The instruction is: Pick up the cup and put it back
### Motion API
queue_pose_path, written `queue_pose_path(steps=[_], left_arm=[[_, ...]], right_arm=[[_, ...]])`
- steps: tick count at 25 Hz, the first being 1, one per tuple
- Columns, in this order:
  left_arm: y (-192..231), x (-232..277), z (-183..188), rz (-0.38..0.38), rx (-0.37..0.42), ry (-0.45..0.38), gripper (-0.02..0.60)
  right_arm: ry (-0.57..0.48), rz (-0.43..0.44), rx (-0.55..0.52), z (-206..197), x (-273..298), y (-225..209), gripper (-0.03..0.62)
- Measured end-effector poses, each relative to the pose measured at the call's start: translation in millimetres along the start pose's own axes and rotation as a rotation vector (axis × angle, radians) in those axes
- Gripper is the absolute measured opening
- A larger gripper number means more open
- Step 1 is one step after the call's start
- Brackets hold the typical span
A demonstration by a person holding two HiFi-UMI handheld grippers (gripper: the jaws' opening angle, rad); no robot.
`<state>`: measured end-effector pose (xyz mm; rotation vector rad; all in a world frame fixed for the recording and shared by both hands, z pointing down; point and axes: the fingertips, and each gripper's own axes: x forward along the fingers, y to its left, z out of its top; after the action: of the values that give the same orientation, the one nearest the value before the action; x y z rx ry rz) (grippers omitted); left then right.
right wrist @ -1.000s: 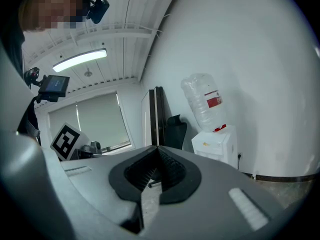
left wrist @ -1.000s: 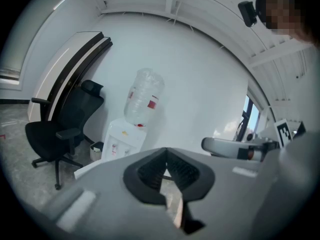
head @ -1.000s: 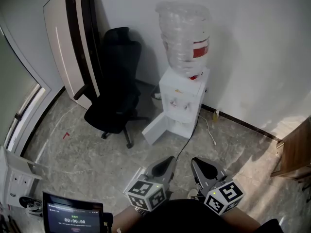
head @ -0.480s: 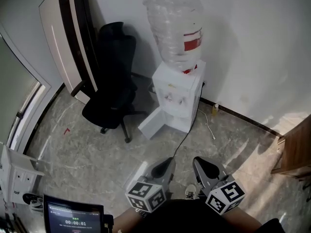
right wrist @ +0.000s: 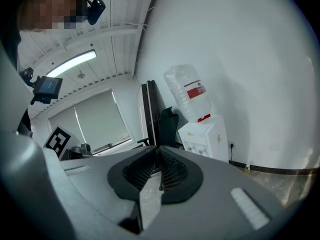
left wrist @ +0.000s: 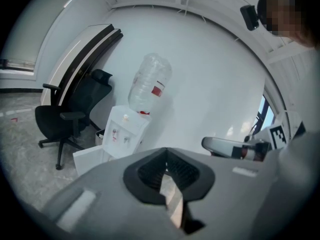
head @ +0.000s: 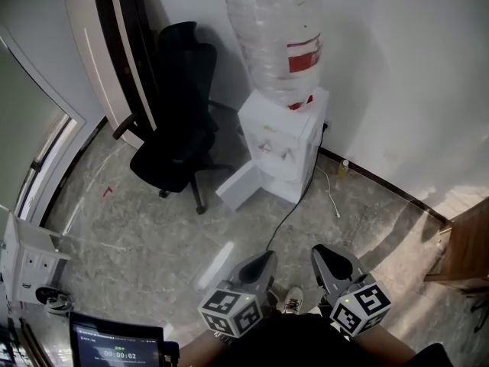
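Note:
No cup shows in any view. My left gripper (head: pixel 263 260) and right gripper (head: pixel 325 252) hang side by side low over the floor, both aimed at a white water dispenser (head: pixel 281 147) with a clear bottle (head: pixel 275 37) on top. The dispenser's lower door (head: pixel 241 189) stands open. In the left gripper view the left gripper (left wrist: pixel 165 154) has its tips together with nothing held. In the right gripper view the right gripper (right wrist: pixel 159 151) shows a narrow crack; its jaws have just been opening, with nothing between them.
A black office chair (head: pixel 179 128) stands left of the dispenser, before a leaning panel (head: pixel 114 67). A cable (head: pixel 294 212) runs over the marble floor. Wooden furniture (head: pixel 466 251) is at the right edge, and a timer screen (head: pixel 114 346) at the bottom left.
Both grippers have slid slightly lower and rightward in the head view. The dispenser and chair have shifted a little in the picture as the head moved.

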<state>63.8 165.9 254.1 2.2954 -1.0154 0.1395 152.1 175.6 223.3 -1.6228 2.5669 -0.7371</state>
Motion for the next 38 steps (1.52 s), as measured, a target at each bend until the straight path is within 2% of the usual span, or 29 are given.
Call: queue_pose_path(steps=[7,13,17,23,28,30,34,38], left_arm=[[53.3,7.4,18.3,0.057,-0.066,-0.053,0.003],[117.1,24.3,69.0,0.074,-0.098,-0.106,0.003],[158.5,32.4,92.7,0.090,-0.079,-0.120,0.003],[203.4,52.1,101.2,0.144,-0.069,-0.098,0.003],[233.7,70.4,94.4,0.225,-0.108,-0.088,0.003],[242.1,72.7,97.2,0.268,-0.094,-0.102,0.003],[264.0,100.9,90.2,0.397,-0.047,-0.127,0.003],[286.4,129.1,65.2,0.520,-0.041,-0.143,0.003]], right_arm=[[0.045,0.017,-0.040,5.3,55.0,-4.4,0.035],[0.103,0.013,-0.114,19.4,130.2,-4.4,0.037],[0.112,0.006,-0.146,26.7,176.3,-4.7,0.040],[0.172,0.030,-0.158,19.1,233.1,-13.8,0.044],[0.266,0.100,-0.175,-3.4,270.5,-29.3,0.048],[0.303,0.140,-0.194,-13.7,283.9,-31.9,0.048],[0.379,0.255,-0.235,-47.1,318.9,-63.5,0.049],[0.424,0.377,-0.308,-84.7,344.6,-97.2,0.049]])
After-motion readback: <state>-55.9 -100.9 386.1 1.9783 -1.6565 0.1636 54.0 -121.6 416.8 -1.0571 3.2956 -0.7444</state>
